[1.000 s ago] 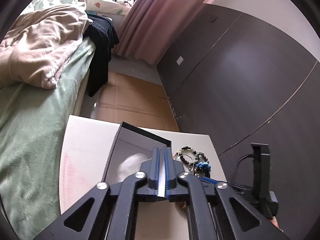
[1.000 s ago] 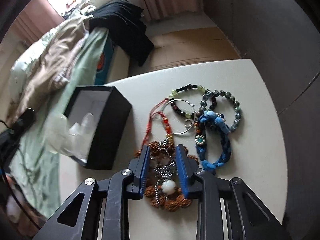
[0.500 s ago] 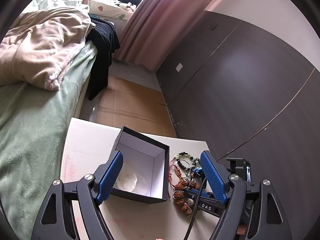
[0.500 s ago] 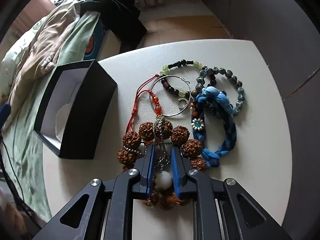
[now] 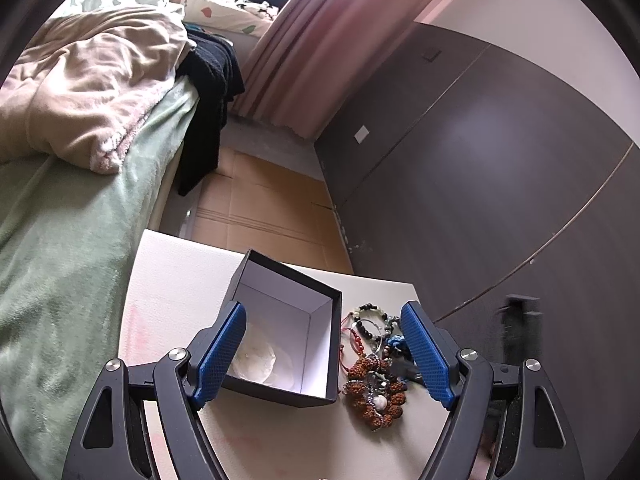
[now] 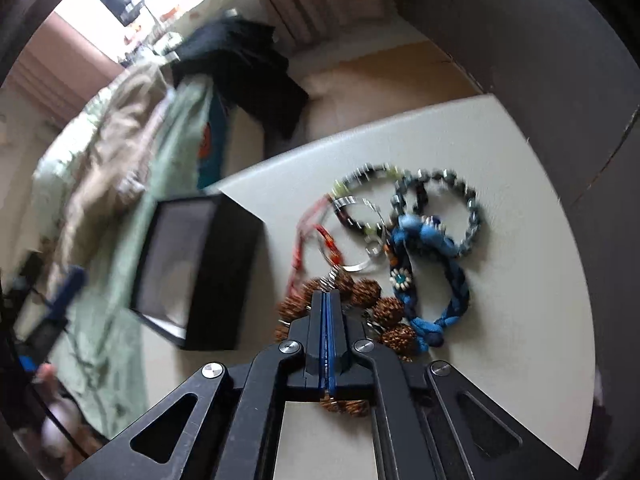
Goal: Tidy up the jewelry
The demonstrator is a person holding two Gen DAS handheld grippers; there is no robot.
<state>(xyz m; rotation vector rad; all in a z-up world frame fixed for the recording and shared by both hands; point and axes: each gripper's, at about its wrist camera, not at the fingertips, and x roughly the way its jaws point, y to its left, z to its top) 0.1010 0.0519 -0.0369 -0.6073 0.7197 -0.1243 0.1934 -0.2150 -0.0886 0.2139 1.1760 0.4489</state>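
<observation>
Jewelry pile [image 6: 384, 248] sat on white worktop [image 6: 512, 320], just right of black box [image 5: 288, 340]. Box open-topped, white lining, pale crumpled wrap [image 5: 254, 362] in the bottom.

Left gripper [image 5: 324, 354] hovered above the box's near edge. Blue-padded fingers [image 5: 222, 350] spread wide, nothing between them. Left pad over the box's left wall, right pad beyond the pile's right side.

Right gripper [image 6: 327, 300] down on the near end of the pile. Fingers pressed together, no gap visible between pads. Tips landed on the brown seed-bead bracelet [image 6: 362, 292] with a silver chain [image 6: 332, 276] at the tips. Couldn't tell which of the two was actually pinched; contact hidden by the finger bodies. Right wrist view motion-blurred.

Rest of the pile, all farther from the box's near corner than the seed beads:
- blue braided bracelet [image 6: 436, 280], right of the seed beads, touching them
- grey bead bracelet [image 6: 460, 208], past the braided one, overlapping it
- green-and-black bead bracelet [image 6: 360, 184], far end
- silver ring hoop [image 6: 360, 240], middle
- red cord [image 6: 304, 240], nearest the box

Bed with green sheet [image 5: 52, 248] and beige blanket [image 5: 88, 92] left of the box, off the worktop. Dark wall panels [image 5: 500, 184] on the right side beyond the pile.
</observation>
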